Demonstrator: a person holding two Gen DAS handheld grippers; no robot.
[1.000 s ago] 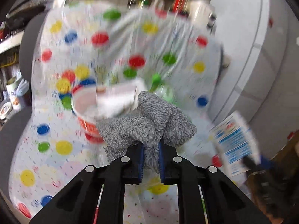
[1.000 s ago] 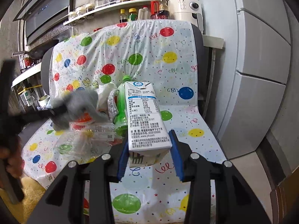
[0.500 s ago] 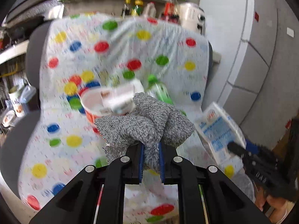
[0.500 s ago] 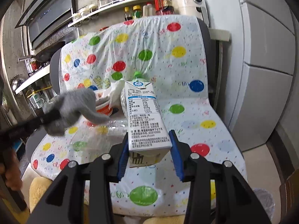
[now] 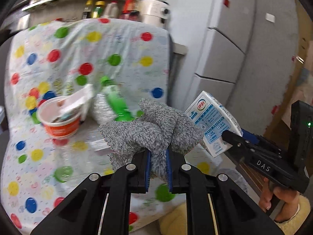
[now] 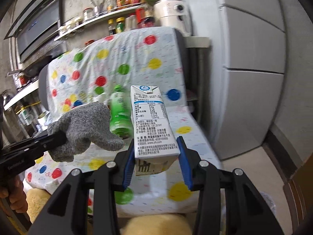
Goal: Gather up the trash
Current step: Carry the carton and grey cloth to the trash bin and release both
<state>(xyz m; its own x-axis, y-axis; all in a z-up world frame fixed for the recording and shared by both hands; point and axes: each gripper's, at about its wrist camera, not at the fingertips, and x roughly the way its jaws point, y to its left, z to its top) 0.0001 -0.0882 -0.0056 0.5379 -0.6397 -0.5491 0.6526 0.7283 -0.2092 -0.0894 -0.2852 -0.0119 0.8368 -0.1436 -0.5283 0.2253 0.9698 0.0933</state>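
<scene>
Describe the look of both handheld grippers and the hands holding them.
Both grippers, left gripper and right gripper, are black with blue finger pads and silver screws. The right's body reads "DAS" and shows a green light. Bare hands grip them; pale yellow fuzzy sleeves.

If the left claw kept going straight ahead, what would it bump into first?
Probably the green bottle lying on the polka-dot chair cover, just beyond the gray cloth the left claw grips; depth is uncertain.
</scene>
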